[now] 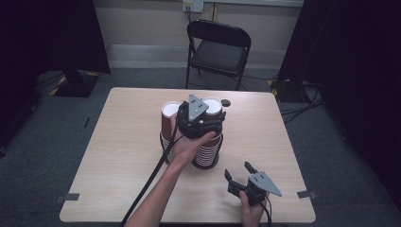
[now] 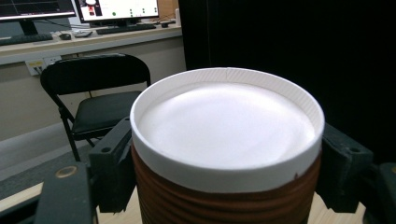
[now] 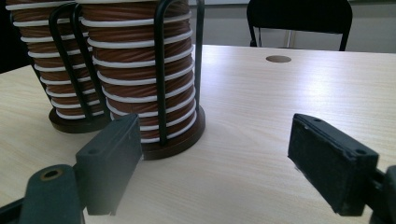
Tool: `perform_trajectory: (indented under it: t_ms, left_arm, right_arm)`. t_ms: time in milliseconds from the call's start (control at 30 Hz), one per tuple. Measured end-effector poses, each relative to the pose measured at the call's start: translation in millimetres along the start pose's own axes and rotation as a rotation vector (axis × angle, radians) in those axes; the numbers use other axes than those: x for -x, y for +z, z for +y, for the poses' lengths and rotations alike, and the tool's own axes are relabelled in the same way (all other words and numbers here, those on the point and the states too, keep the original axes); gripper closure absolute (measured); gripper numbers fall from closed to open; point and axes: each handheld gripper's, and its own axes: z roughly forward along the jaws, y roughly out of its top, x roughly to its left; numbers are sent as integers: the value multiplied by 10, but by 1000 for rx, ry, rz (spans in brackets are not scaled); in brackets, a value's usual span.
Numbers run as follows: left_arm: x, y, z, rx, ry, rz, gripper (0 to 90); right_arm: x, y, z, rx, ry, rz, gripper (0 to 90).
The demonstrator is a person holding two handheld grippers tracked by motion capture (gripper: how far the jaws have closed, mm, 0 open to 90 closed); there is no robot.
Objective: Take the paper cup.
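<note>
On the wooden table [image 1: 123, 156] stand two wire racks full of stacked brown paper cups. The left gripper [image 1: 201, 124] sits on top of the right-hand stack, near the middle of the table in the high view. Its two black jaws are pressed on the top cup [image 2: 226, 140], one at 9 o'clock and one at 3 o'clock of the cup. The cup is brown with ridges and has a wide white rim. In the left gripper view the cup sits right between the jaws, and both pads touch its sides just under the rim. The cup stands upright.

The other stack [image 1: 169, 120] is just beside it, at 9 o'clock from the held cup.

The right gripper [image 1: 242, 176] is near the table's front edge, at about 5 o'clock from the stacks and well apart from them. Its jaws are wide apart with nothing between them. In the right gripper view the right-hand rack [image 3: 161, 79] stands ahead at 11 o'clock, on a round dark base. A small round hole [image 3: 278, 59] in the table shows at 1 o'clock.

A black folding chair [image 1: 218, 49] stands behind the table at 12 o'clock.
</note>
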Motion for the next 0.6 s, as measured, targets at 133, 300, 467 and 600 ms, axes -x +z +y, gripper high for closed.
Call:
perform_trajectory:
  t_ms: [133, 300, 467, 600]
  left_arm:
    - [-18, -26, 25, 20, -7, -13, 217]
    - [-41, -67, 57, 44, -19, -21, 218]
    - [-44, -113, 107, 56, -23, -31, 217]
    - [-66, -143, 134, 75, -33, -31, 217]
  right_arm:
    - [1, 0, -1, 3, 3, -2, 167]
    - [1, -1, -1, 3, 4, -1, 167]
    - [-1, 4, 2, -3, 3, 2, 164]
    - [1, 0, -1, 3, 3, -1, 165]
